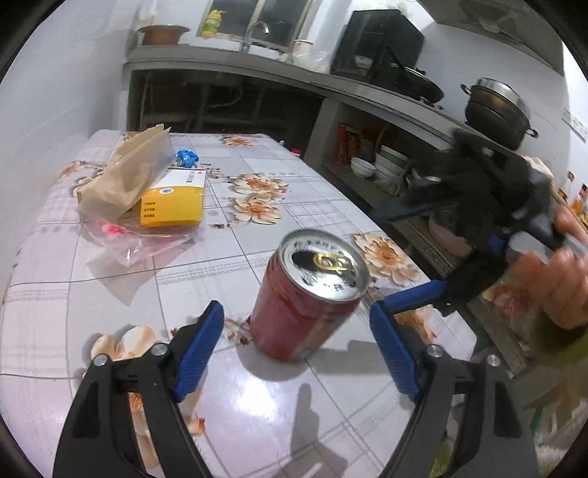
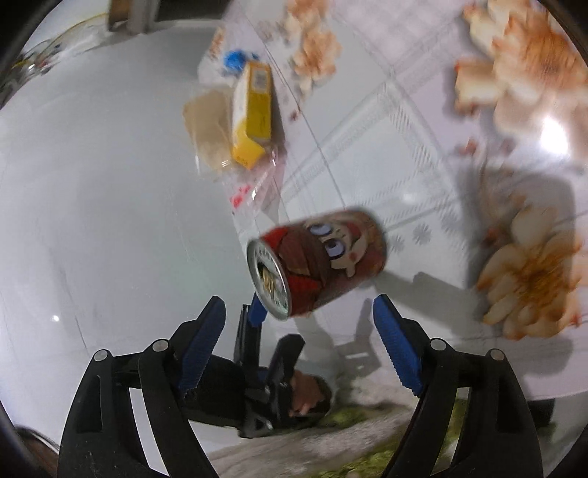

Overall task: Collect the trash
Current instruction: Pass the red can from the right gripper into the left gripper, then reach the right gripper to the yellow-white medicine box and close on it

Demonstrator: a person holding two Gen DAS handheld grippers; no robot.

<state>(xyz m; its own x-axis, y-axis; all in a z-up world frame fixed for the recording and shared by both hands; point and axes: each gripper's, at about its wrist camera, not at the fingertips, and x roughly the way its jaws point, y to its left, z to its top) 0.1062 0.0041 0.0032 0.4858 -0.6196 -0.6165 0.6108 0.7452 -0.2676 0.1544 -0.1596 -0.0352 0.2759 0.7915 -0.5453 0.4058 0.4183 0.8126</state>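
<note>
can (image 1: 312, 294) upright, red, silver top, cartoon face

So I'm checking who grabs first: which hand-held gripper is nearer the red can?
Left. The left hand-held gripper is open, straddling the red can without touching. The right hand-held gripper, also open, sits a bit back from the can's side.

This was a home kitchen. A concrete counter (image 1: 257, 70) ran along the white tiled wall, carrying a faucet (image 1: 253, 31), a black oven (image 1: 378, 44) and a lidded pot (image 1: 499, 110). Stacked bowls (image 1: 386, 163) sat on the shelf beneath, near a table (image 1: 220, 264) under a floral cloth.
</note>
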